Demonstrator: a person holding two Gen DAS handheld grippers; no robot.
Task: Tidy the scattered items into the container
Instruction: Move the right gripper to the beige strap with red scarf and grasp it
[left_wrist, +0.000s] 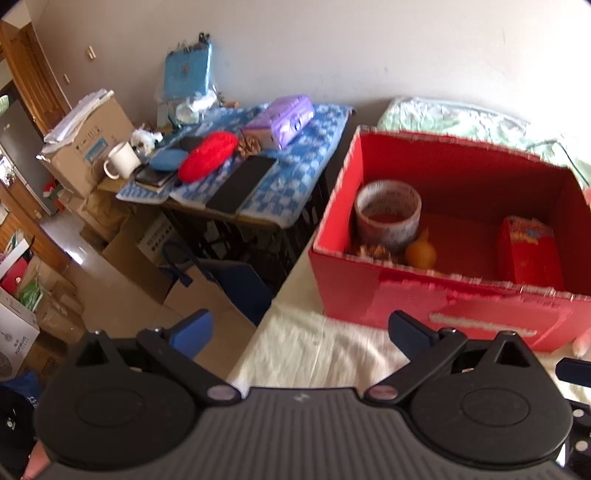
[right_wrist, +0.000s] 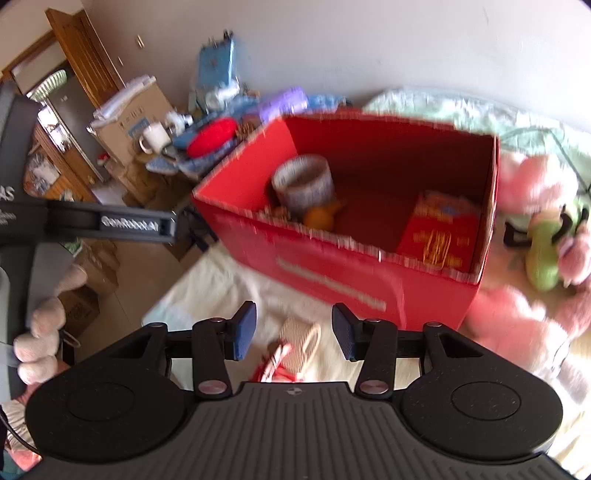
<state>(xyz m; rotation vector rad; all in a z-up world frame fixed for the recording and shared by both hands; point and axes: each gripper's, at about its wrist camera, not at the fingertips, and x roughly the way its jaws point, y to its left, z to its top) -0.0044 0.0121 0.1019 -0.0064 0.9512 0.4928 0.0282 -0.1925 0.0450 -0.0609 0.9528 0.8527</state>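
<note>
Small beige woven pouch (right_wrist: 299, 345), blurred, lies just beyond your spread, empty right gripper (right_wrist: 294, 332), nearer than the red cardboard box (right_wrist: 332, 273).

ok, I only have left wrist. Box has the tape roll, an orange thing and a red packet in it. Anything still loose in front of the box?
Observer: Yes. Right wrist shows a small beige woven item with a loop handle on the white cloth, in front of the red box.
Operator: Right gripper got it?
Observer: No. The right gripper is open, its jaws standing either side of the item in the picture, nothing clamped.
Operator: What's right of the box?
Observer: Pink plush toys and a green plush, lying beside the box's right wall.
</note>
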